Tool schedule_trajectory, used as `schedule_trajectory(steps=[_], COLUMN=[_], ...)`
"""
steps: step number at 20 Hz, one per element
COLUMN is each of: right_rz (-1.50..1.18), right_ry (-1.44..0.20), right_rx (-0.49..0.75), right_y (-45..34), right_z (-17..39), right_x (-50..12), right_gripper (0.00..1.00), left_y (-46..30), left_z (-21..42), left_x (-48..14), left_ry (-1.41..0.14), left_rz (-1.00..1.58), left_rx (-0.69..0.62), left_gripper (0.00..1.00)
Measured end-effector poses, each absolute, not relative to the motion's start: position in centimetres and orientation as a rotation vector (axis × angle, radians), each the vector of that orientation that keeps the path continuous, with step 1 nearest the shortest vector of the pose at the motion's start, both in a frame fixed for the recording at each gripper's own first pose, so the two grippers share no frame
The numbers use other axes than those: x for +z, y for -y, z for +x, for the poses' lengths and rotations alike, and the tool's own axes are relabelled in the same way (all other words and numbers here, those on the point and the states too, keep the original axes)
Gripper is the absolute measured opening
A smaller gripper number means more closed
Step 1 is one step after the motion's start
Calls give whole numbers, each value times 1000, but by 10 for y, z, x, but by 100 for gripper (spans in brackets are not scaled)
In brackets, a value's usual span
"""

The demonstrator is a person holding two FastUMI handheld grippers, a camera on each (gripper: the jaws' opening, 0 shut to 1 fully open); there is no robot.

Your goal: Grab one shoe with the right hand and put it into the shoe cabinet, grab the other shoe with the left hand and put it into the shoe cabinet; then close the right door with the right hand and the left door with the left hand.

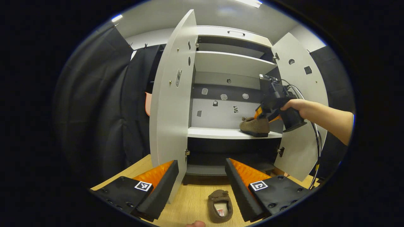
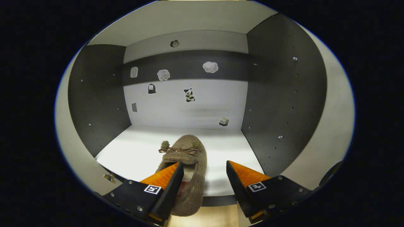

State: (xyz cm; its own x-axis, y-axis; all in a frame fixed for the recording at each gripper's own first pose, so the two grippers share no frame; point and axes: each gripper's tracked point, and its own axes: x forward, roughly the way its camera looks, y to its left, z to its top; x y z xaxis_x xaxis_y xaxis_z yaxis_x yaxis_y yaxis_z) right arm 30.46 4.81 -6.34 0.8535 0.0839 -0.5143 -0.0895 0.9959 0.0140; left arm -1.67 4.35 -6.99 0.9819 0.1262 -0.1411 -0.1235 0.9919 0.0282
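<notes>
A brown fuzzy shoe [image 2: 192, 151] with a small bow lies on the white middle shelf [image 2: 139, 151] of the shoe cabinet, its heel over the shelf's front edge. My right gripper [image 2: 203, 176] is open around that heel; one finger overlaps the shoe's opening and the other stands apart from it. In the left gripper view the same shoe [image 1: 255, 126] rests at the right end of the shelf [image 1: 217, 133], with the right gripper [image 1: 266, 116] and a hand right behind it. The second brown shoe [image 1: 220, 206] lies on the wooden floor below my open left gripper [image 1: 202, 179].
Both cabinet doors stand open: the left door [image 1: 172, 104] swings out close ahead of my left gripper and the right door [image 1: 303, 94] is behind the person's forearm [image 1: 328, 118]. A cable [image 1: 317, 148] hangs by the right door. Higher shelves [image 1: 230, 61] sit above.
</notes>
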Motion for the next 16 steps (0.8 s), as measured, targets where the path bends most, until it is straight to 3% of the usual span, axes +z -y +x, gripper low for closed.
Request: schedule_trajectory(steps=[4, 9, 16], right_rz=[0, -39, -49], right_ry=[-419, -265, -109], right_rx=[171, 211, 203], right_y=[-67, -73, -64], right_z=[252, 176, 74], right_x=[-39, -31, -50], right_gripper=[92, 92, 94], left_y=[-32, -27, -25], left_z=[-12, -13, -20], left_x=[-92, -134, -202], left_ry=[-203, -307, -470], left_rz=[-8, -38, -31], left_rx=[81, 56, 42], left_gripper=[97, 99, 94])
